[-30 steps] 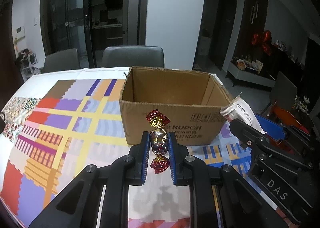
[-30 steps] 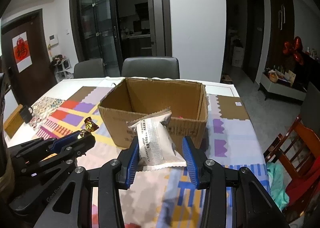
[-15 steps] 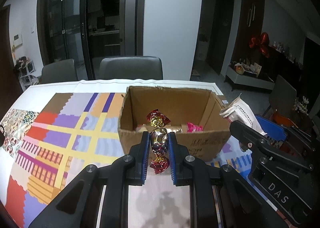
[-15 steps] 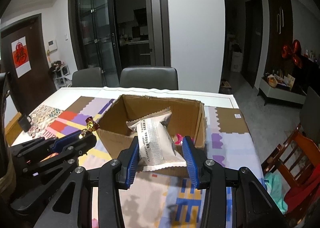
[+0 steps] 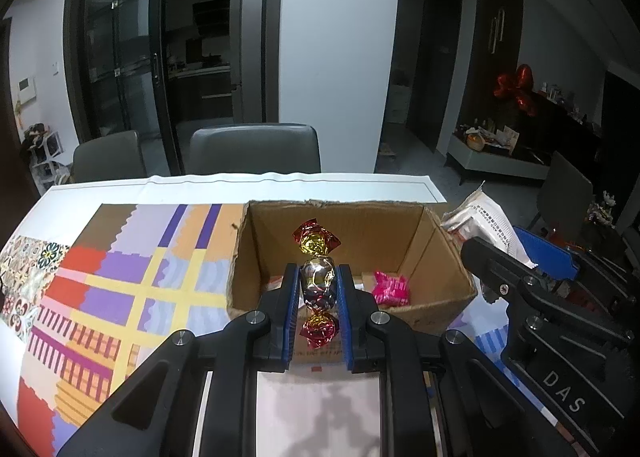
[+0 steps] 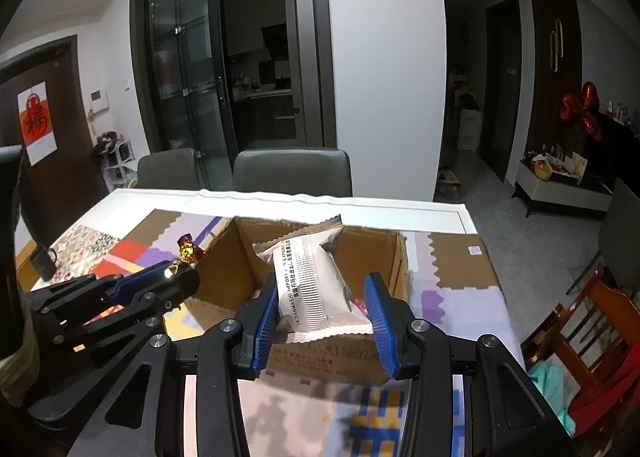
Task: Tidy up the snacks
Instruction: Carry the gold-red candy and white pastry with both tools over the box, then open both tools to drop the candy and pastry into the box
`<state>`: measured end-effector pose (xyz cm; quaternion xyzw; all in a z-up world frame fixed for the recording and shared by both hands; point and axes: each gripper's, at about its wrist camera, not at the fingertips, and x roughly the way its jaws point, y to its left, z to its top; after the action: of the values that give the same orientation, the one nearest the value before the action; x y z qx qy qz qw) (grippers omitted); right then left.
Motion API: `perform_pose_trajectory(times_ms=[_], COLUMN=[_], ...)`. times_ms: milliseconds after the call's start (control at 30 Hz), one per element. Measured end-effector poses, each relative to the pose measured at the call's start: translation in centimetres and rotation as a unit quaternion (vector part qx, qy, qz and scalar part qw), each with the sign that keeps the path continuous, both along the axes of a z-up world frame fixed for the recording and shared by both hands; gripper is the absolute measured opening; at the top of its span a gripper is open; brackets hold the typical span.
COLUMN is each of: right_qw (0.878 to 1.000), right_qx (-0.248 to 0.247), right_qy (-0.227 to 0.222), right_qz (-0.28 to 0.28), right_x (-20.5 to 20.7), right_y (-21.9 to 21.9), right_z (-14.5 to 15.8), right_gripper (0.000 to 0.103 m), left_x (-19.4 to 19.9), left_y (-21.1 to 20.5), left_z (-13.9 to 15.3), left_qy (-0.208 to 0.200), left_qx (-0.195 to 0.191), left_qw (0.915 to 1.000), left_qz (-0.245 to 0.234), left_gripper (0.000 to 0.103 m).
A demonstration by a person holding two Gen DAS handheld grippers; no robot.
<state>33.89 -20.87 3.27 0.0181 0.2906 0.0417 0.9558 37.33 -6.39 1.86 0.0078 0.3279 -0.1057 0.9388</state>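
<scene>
**Two snacks held over open carton**

L gripper (image 5: 318, 285) is clamped tight on a foil-wrapped candy (image 5: 318, 277), gold/red twists showing above and below the blue pads. R gripper (image 6: 323, 299) is part-closed on a white snack packet (image 6: 310, 281), which is pinched upright between its pads. Both items are seen held above the near rim of the cardboard box (image 5: 400, 227), w/ the L tool just beside the R one.

The box is open-topped, flaps gone, its walls standing clear on all sides. Inside, a pink wrapped snack (image 5: 391, 289) is seen on the floor toward the right; other contents are hidden behind the fingers. Free room is left over most of the box mouth.

The box is set on a patchwork-print tablecloth (image 5: 120, 277) over a white table (image 5: 280, 179), w/ bare cloth to the left and right. At the far edge 2 grey chairs (image 5: 254, 149) are tucked in. Beyond them, dark glass doors and a white pillar are seen; an orange wooden chair (image 6: 592, 317) stands near right.

Counted: 2 grippers, 1 box, 3 snacks visible.
</scene>
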Motion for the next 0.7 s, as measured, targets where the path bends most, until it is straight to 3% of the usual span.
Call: perform_pose_trajectory(times_ms=[700], right_qw=[1.0], right_qx=[-0.003], right_qy=[-0.003], right_qz=[-0.013], right_x=[4.9], right_y=[-0.3], right_z=[0.2], right_gripper=[0.044], left_x=[4.9], left_y=[-0.2], left_z=[0.0], left_qy=[0.003], left_qx=[0.01], left_qw=[0.9999], left_qz=[-0.012], left_gripper=[0.019])
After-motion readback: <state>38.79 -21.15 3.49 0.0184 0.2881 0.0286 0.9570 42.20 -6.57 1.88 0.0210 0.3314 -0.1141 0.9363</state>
